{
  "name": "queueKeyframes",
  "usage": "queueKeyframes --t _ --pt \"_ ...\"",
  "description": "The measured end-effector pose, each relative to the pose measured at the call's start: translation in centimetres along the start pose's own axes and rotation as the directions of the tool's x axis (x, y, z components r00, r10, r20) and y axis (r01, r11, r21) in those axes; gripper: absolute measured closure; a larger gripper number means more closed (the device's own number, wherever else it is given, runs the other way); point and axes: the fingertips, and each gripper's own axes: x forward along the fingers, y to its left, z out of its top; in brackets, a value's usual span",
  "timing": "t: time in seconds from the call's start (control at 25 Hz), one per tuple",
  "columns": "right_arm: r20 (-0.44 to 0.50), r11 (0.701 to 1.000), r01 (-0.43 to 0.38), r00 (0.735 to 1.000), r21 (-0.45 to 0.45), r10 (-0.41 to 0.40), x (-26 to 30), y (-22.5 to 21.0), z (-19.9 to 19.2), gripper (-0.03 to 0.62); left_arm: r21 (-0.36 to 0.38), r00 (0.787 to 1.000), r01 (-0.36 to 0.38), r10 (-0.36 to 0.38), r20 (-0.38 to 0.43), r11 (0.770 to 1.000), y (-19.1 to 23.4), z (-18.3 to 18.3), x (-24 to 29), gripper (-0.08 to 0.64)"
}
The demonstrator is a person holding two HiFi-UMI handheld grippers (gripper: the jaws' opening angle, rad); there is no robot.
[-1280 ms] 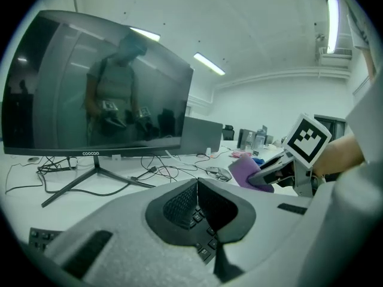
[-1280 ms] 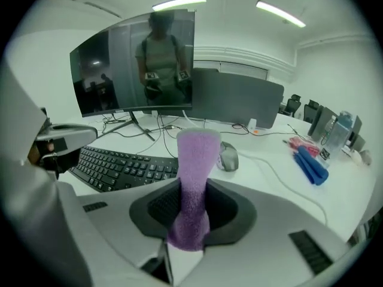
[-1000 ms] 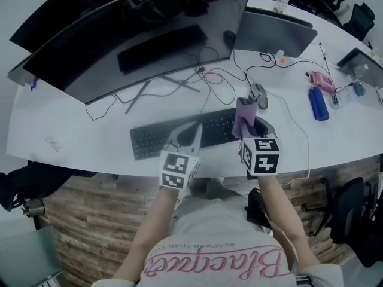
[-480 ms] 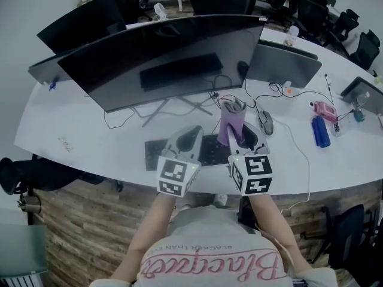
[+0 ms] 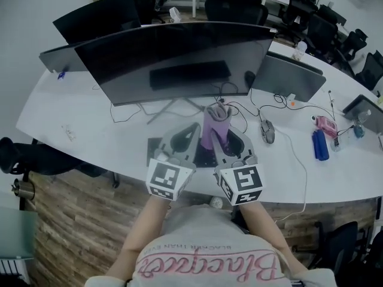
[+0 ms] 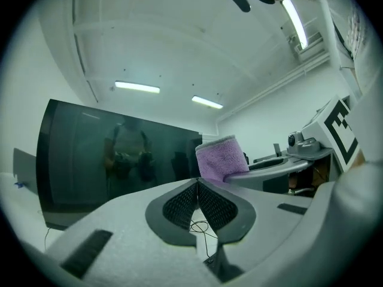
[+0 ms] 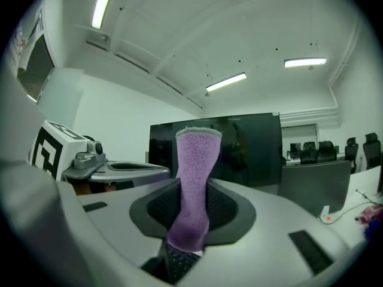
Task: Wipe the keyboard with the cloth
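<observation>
In the head view my right gripper (image 5: 215,134) is shut on a purple cloth (image 5: 215,119), which sticks up from between its jaws, held above the desk. The right gripper view shows the same cloth (image 7: 194,172) pinched upright in that gripper (image 7: 190,214). My left gripper (image 5: 195,127) is close beside it on the left, with its jaws shut and nothing between them (image 6: 197,183). The cloth (image 6: 220,159) shows to its right. The black keyboard (image 5: 154,146) lies on the white desk (image 5: 90,136), mostly hidden under both grippers. A few keys (image 7: 179,263) show below the cloth.
A wide curved monitor (image 5: 179,58) stands behind the keyboard, with cables (image 5: 236,109) at its foot. To the right are a second screen's back (image 5: 288,78), a mouse (image 5: 267,130), a blue object (image 5: 320,145) and a pink one (image 5: 326,126). The desk's front edge (image 5: 119,171) is near me.
Both grippers have risen off the keyboard toward me and drawn closer together, the cloth still pinched in the right one. The head view has tilted up, showing more of the room.
</observation>
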Motion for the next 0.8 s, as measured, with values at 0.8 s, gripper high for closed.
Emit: queueKeyframes --t 0.8 --pt "0.065 0.999 0.005 0.998 -0.035 -0.003 -1.2 3.0 -1.0 0.505 -0.044 0.998 -0.056 0.057 0.021 0.997 0.2 -1.2 -2.4 0.555"
